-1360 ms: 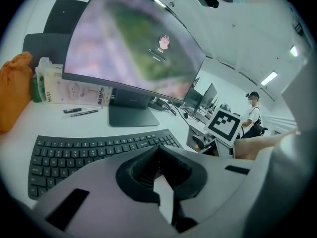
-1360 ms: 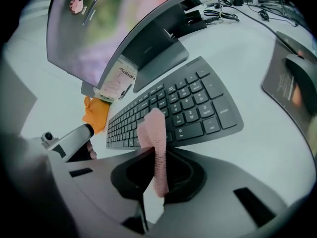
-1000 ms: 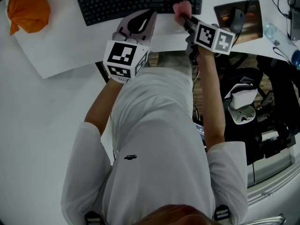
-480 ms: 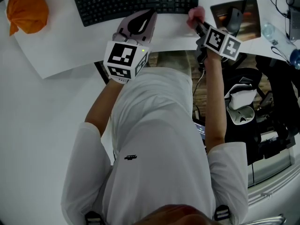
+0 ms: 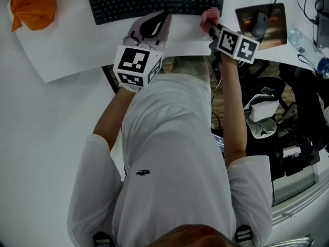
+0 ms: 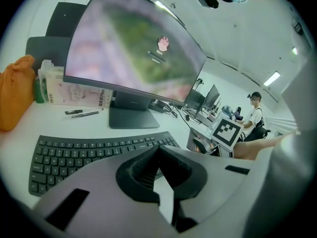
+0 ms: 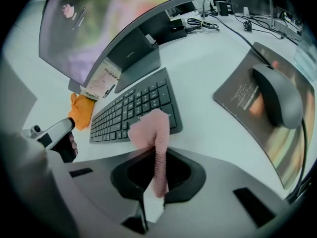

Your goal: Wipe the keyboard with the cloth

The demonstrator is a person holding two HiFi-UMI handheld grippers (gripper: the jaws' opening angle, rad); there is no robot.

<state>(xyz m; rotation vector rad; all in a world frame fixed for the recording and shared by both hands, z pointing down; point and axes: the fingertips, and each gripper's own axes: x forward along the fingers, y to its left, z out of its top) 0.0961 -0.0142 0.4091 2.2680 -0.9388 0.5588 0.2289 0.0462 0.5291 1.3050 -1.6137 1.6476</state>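
The black keyboard [image 5: 154, 0] lies across the far side of the white desk. My right gripper [image 5: 212, 24] is shut on a pink cloth [image 5: 209, 15], which sticks out of the jaws at the keyboard's near right corner. In the right gripper view the cloth [image 7: 154, 130] stands up from the gripper [image 7: 156, 150] in front of the keyboard [image 7: 133, 110]. I cannot tell whether it touches the keys. My left gripper [image 5: 150, 25] is shut and empty, just short of the keyboard's near edge. From the left gripper [image 6: 159, 148] the keyboard [image 6: 89, 155] shows ahead and to the left.
A curved monitor [image 6: 133, 48] stands behind the keyboard. An orange bag [image 5: 33, 6] lies at the far left. A mouse [image 7: 277, 95] rests on a dark pad [image 7: 237, 100] to the right. Pens [image 6: 81, 113] and a tissue pack [image 6: 74, 90] lie by the monitor foot. The desk edge [image 5: 185, 53] runs under both grippers.
My right gripper carried the cloth to the right along the keyboard's near edge, past its right end, then came back a little to the left. The left gripper has stayed put.
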